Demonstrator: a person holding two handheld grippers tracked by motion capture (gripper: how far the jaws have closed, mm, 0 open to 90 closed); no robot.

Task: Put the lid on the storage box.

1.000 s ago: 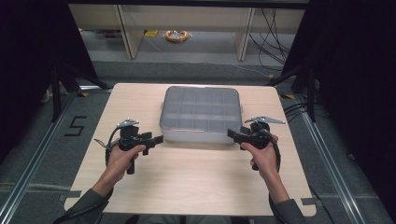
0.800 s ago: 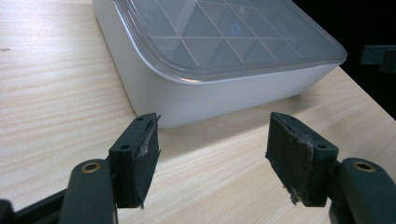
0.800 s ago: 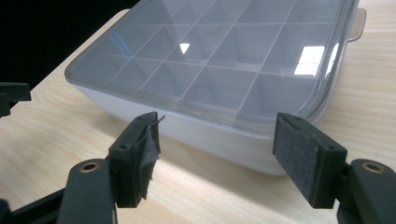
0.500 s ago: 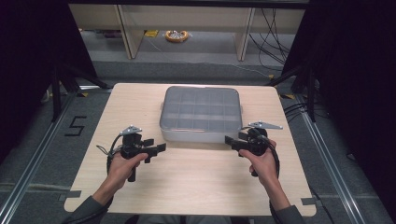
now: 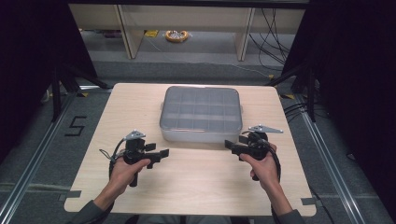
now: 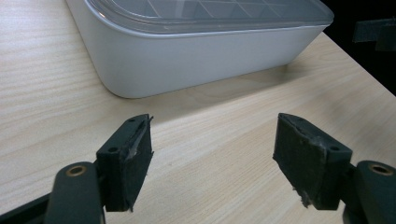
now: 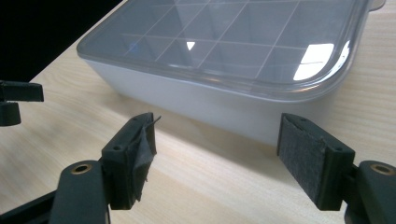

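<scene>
A white compartment box with a clear lid sits at the middle back of the wooden table. My left gripper hovers near the box's front left corner, pointing right. Its jaws have just been opening and nothing lies between them. In the left gripper view, the box stands a little ahead of the open left gripper. My right gripper is by the front right corner, pointing left; its jaws have also just been opening, with nothing between them. The box lies just beyond the right gripper.
Bare tabletop stretches in front of the box and between the two hands. Dark stands flank the table on both sides. On the floor beyond lie cables and a yellow ring-shaped object, between shelf legs.
Both hands have drawn back a little from the box's front toward the near edge of the table. The left one moved more. The box has stayed in place.
</scene>
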